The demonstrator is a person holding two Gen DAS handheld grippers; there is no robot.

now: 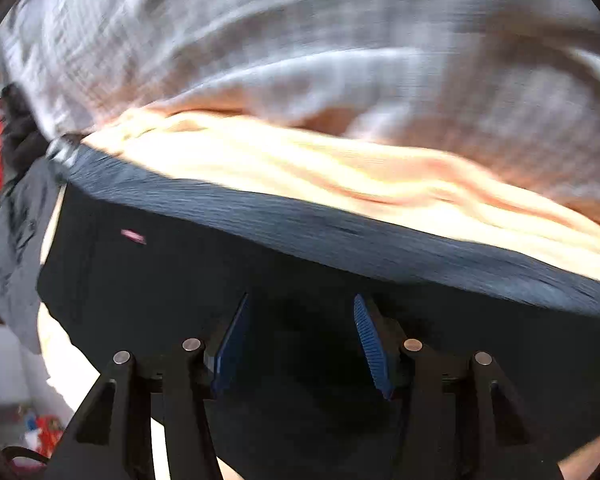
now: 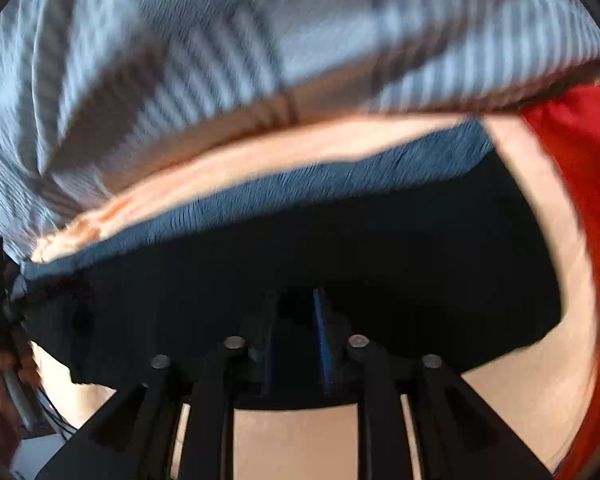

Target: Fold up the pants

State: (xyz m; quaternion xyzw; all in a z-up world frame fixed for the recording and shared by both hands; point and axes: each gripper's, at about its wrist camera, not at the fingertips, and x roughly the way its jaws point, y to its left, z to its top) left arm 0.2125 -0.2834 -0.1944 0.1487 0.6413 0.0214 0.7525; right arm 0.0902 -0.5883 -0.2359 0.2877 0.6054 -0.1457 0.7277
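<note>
Okay, both views are motion-blurred, so read the detail loosely. Your left gripper [image 1: 300, 312] sits at lower centre of the left wrist view, blue pads [image 1: 370, 340] spread with a clear gap, nothing pinched between them. Below and behind them lie the pants [image 1: 260, 264], dark navy, filling the lower half of the frame; their ribbed edge runs as a band from centre left to the right edge. A small pink tag [image 1: 133, 236] shows on them at left.

Your right gripper [image 2: 294, 316] is at lower centre of the right wrist view, jaws narrow with a slim gap; dark cloth sits right there, but I can't tell whether the pads bite it. The pants [image 2: 340, 240] span the middle of that frame too, ribbed edge uppermost.

They rest on a pale peach sheet [image 1: 340, 168]. A grey checked blanket [image 1: 300, 40] covers the top of both frames. Red fabric [image 2: 580, 200] runs down the right edge of the right view.
</note>
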